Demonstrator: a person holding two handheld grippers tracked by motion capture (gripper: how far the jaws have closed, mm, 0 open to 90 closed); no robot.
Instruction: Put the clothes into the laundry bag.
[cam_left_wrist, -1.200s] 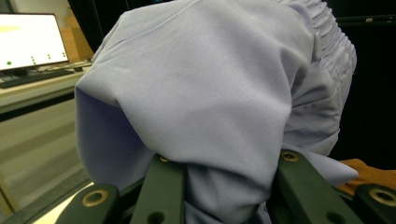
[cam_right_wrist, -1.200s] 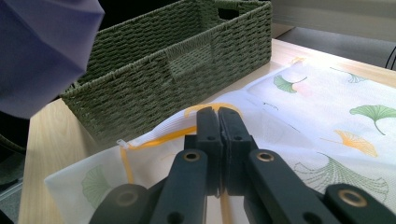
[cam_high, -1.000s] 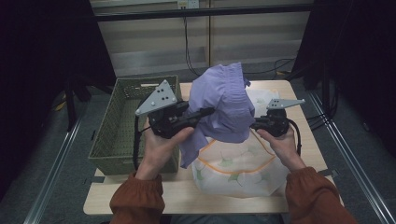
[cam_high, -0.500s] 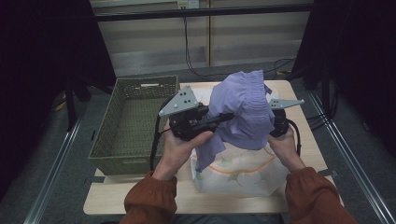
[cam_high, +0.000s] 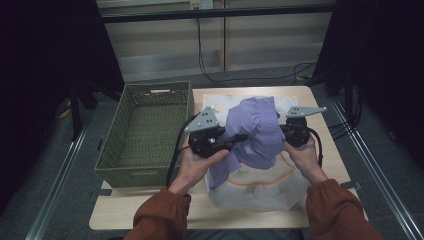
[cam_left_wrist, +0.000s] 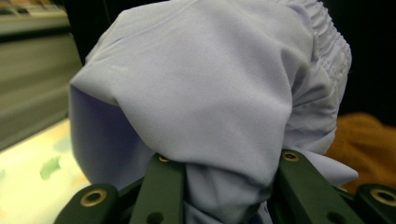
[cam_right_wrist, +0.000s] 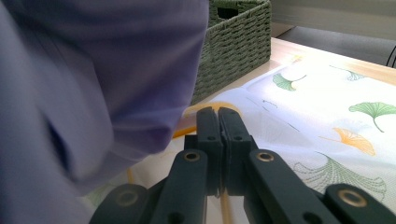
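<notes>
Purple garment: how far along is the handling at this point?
Done: the purple garment is lifted off the leaf-print cloth on the table. In hand: the left gripper is clamped on a bunch of it; the right gripper is shut beside it, whether on fabric is unclear. Left: the green basket looks empty, so nothing is put away yet.

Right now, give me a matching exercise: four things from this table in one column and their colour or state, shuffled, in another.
Things:
1. garment
2. basket
3. cloth
4. right gripper

States:
A. woven, green
B. jaws shut together
C. lilac, bunched between the left gripper's jaws
D. white with leaf print, lying on the table

Pairs: 1-C, 2-A, 3-D, 4-B
</notes>
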